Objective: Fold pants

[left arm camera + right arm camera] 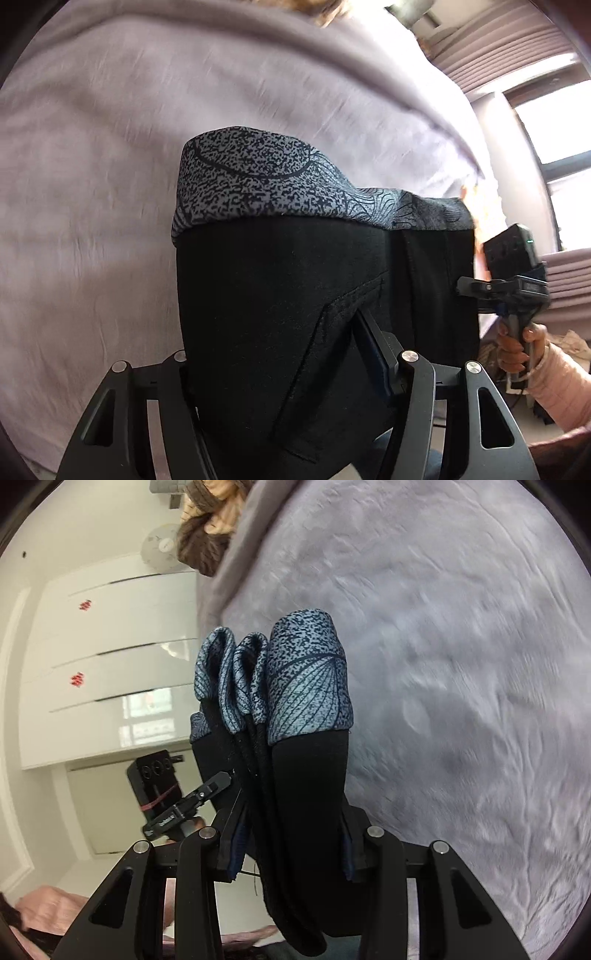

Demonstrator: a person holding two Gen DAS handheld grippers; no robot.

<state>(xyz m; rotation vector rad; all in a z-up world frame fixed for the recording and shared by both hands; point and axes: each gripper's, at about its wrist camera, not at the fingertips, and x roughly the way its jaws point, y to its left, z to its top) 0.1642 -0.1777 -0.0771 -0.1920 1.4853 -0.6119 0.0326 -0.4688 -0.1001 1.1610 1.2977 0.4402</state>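
Lilac bedspread (110, 184), pants (277, 295) between both jaws

Left gripper (284, 369) clamps black pants (280, 314) — patterned waistband (258, 177) up — over lilac bedspread (92, 184).

Black cloth of the pants (280, 295) buries the left gripper's (280, 373) near finger and covers the pads of the right gripper (291, 849). The bedspread (110, 166) behind is smeared by motion blur, and the lower hems run off the frame's bottom edge.
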